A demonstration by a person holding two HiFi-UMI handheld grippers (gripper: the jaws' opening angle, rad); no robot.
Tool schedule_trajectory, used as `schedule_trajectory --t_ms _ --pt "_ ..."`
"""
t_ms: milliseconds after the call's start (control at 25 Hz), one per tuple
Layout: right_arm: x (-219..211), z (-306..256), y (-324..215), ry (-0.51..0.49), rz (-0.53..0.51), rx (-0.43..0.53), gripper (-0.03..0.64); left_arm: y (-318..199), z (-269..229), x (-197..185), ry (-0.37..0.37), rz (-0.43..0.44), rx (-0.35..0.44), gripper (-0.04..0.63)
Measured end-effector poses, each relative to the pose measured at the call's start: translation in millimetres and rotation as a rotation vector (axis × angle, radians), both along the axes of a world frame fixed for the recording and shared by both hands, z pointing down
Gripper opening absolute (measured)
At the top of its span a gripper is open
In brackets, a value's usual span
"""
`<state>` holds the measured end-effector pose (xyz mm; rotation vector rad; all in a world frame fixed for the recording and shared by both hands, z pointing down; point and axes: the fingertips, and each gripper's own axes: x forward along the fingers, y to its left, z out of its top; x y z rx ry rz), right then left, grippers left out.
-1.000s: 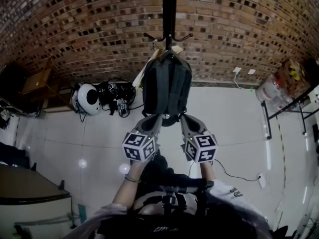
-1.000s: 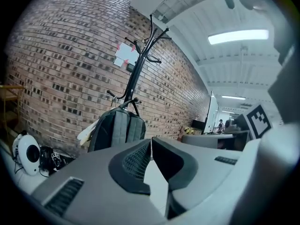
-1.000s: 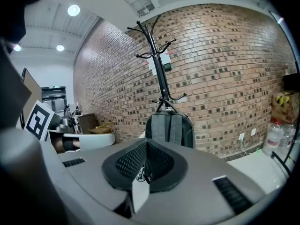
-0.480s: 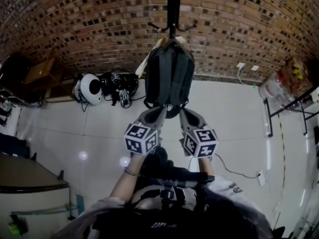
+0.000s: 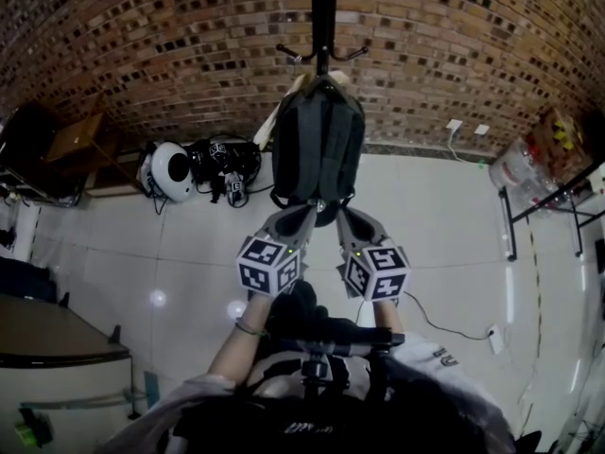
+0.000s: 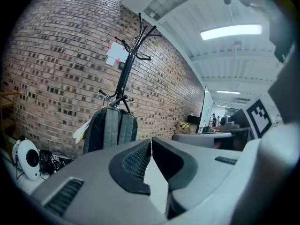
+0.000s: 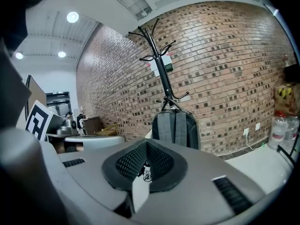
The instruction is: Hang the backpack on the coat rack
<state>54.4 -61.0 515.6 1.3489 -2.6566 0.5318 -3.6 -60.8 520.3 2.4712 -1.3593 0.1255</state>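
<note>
Evidently nothing has shifted: the backpack (image 5: 318,145) stays on the coat rack (image 5: 323,8), left tool (image 5: 302,212) and right tool (image 5: 343,214) closed empty below, so hanging looks done.

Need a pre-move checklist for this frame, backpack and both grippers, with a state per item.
1. Backpack hanging from a coat rack hook: ok.
2. Left gripper jaws shut, nothing between them: ok.
3. Right gripper jaws shut, nothing between them: ok.
4. Both grippers apart from the backpack: ok, both gripper views show a gap.
5. Base of the coat rack steady: cannot tell, base hidden.
</note>
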Motion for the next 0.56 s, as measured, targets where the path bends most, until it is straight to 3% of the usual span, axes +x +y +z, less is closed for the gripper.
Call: schedule_trajectory --t_ms 560 --pt "-6 -2 -5 0.015 -0.011 0.013 0.008 -1 5 -12 0.013 -0.025 -0.016 0.009"
